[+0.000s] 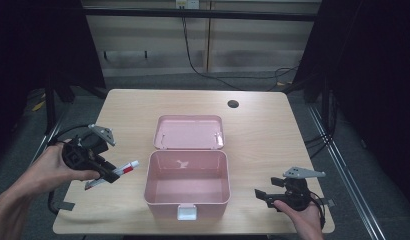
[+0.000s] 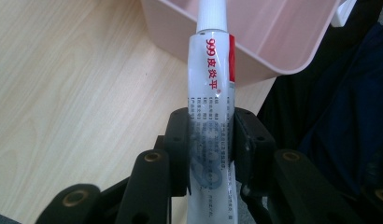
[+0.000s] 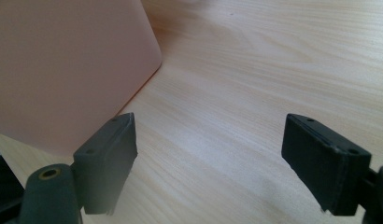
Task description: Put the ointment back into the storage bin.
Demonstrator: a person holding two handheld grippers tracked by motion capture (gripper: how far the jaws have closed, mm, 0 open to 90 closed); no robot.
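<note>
A white squeezable ointment tube with red lettering and a ribbed white cap (image 2: pixel 210 107) is clamped between the two black jaws of the left gripper (image 2: pixel 211 140), gripped across its lower printed half, with the capped end projecting straight ahead of the jaws. In the high view the left gripper (image 1: pixel 109 172) is held off the pale wooden tabletop (image 1: pixel 263 125) in a hand (image 1: pixel 48 170), and the tube (image 1: pixel 120 171) is pointed toward the open pink plastic box with a hinged lid and a white front latch (image 1: pixel 187 201), which lies just ahead of the tube's cap; the cap is not yet over the box's rim. The right gripper (image 1: pixel 263 195) is rested low, near the box's other side, its jaws spread wide with nothing but bare table between them (image 3: pixel 208 163), the pink wall of the box (image 3: pixel 73 70) being seen just beside one jaw.
</note>
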